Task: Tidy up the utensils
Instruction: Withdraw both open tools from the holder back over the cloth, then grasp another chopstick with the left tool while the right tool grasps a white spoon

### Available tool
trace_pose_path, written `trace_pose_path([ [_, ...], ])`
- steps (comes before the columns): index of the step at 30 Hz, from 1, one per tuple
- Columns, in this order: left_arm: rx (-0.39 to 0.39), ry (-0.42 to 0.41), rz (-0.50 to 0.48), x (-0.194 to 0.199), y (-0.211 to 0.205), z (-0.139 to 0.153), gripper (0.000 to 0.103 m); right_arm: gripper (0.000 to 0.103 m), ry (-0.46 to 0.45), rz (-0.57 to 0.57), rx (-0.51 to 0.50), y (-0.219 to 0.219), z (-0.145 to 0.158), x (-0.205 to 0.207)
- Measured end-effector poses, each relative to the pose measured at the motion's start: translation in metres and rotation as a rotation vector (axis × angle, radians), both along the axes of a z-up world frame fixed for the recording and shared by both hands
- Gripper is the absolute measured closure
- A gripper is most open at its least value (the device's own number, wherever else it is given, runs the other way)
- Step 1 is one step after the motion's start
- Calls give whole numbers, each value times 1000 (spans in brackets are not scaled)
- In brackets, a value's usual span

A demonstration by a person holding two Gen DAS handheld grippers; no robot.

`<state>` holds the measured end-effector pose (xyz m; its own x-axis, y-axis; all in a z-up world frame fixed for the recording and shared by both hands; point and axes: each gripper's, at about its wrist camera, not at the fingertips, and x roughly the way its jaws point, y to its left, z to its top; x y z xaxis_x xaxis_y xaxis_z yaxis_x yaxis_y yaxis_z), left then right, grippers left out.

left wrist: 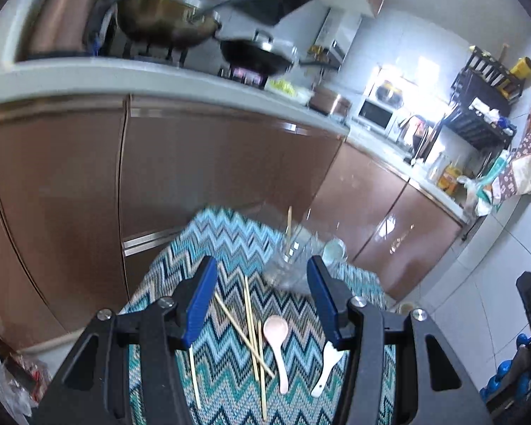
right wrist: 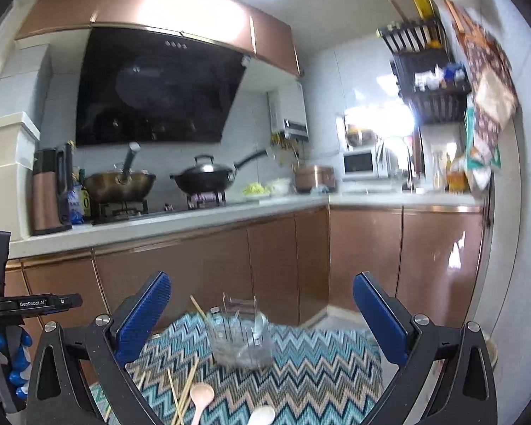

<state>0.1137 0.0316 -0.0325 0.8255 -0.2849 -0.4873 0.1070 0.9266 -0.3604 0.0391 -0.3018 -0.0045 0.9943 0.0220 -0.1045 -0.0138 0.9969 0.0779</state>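
Currently, items are listed from left to right across the patterned cloth [left wrist: 226, 382].

Left gripper [left wrist: 262, 304]: jaws stand partly apart, roughly half way; nothing is between the pads and nothing is touched. It hangs above the loose utensils.

Chopsticks [left wrist: 251, 333]: several thin, pale sticks lie crossed on the cloth, one apart at the left. Judged light, stiff and prone to roll. Take hold near mid-length, pads across the shaft, one stick or one aligned pair at a time.

Pink spoon [left wrist: 278, 336]: lies just right of the chopsticks, bowl away from the camera. Judged smooth, possibly brittle. Take hold on the handle, not the bowl.

White spoon [left wrist: 327, 364]: lies beside the pink spoon, partly under the left gripper's right finger. Same handling.

Clear holder [right wrist: 239, 336]: stands further back on the cloth, one chopstick already leaning in it. Judged light and easily tipped; lower utensils in, do not drop.

Right gripper [right wrist: 262, 318]: jaws spread fully wide, empty, touching nothing, aimed towards the clear holder.
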Motion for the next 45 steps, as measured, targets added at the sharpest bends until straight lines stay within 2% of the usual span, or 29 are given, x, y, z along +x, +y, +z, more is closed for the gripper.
trace_pose_path([
  [3, -13, 73, -1, 17, -3, -25, 52, 0, 78, 3, 28, -11, -22, 14],
  [11, -14, 168, 23, 48, -9, -67, 52, 0, 203, -4, 71, -33, -63, 39],
  [16, -24, 276, 10, 74, -14, -100, 52, 1, 324, 32, 103, -41, -96, 64],
  [18, -50, 336, -5, 87, -15, -115, 53, 5, 375, 63, 115, -42, -109, 74],
  [22, -103, 483, -26, 117, -21, -152, 53, 23, 520, 161, 159, -41, -147, 97],
  [26, -138, 584, -18, 145, -23, -184, 59, 39, 626, 227, 203, -41, -178, 113],
  [28, -154, 627, -14, 158, -25, -196, 61, 41, 665, 249, 229, -43, -192, 118],
  [33, -173, 675, -9, 180, -30, -214, 69, 45, 717, 281, 267, -47, -216, 126],
  [40, -155, 727, 22, 204, -32, -231, 80, 50, 755, 315, 291, -52, -237, 136],
  [45, -156, 767, 29, 216, -33, -245, 89, 59, 781, 358, 316, -55, -247, 148],
])
